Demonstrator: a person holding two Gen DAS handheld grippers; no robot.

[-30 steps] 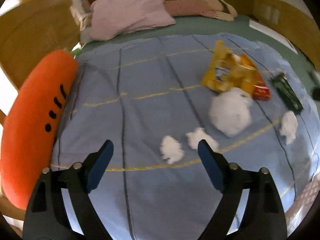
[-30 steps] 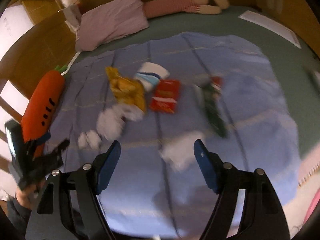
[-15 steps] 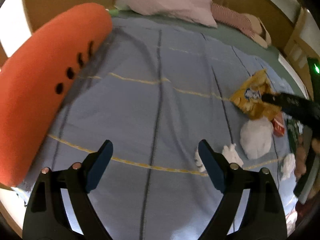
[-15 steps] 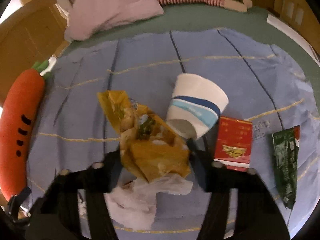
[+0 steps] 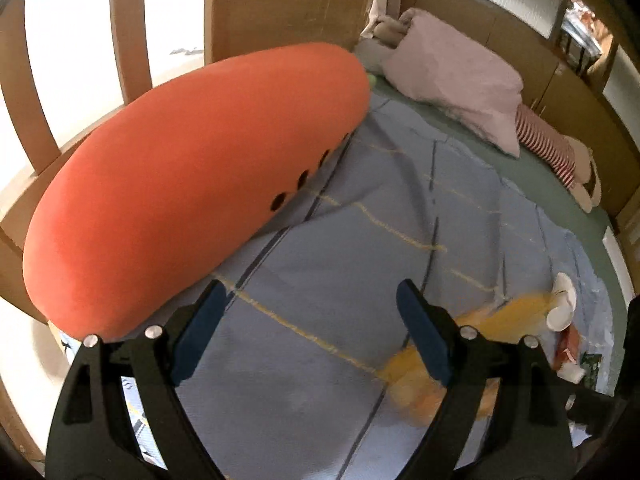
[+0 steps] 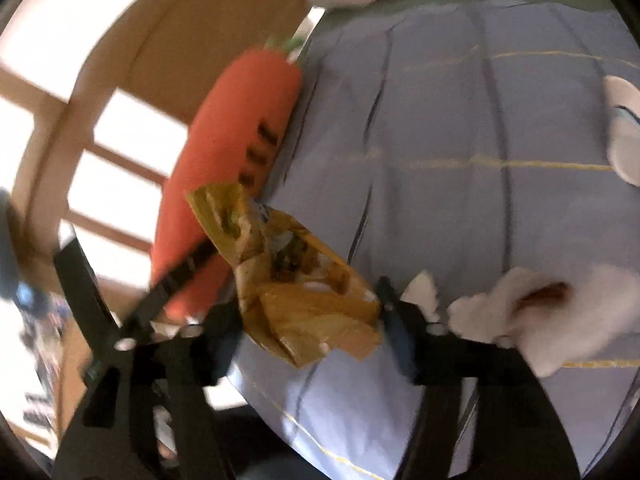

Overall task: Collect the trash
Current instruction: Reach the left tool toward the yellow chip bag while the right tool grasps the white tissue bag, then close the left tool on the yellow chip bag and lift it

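My right gripper [image 6: 308, 320], jaws just reopening, has carried the yellow snack bag [image 6: 296, 280] toward the carrot pillow [image 6: 236, 152]; bag sits between them. Left gripper [image 5: 308, 332] wide, empty. Light, crinkly, slippery; I'd pinch a folded edge.

Both tools are built alike. The left gripper [image 5: 310, 334] has matte black arms shaped like open triangular frames, each with a cut-out slot, and a round silver screw head sits at every joint. Its two fingers carry flat dark blue pads [image 5: 202, 330] on their inner faces. The right gripper [image 6: 308, 330], badly blurred, shows the same black frame, pale screw heads and bluish pads.
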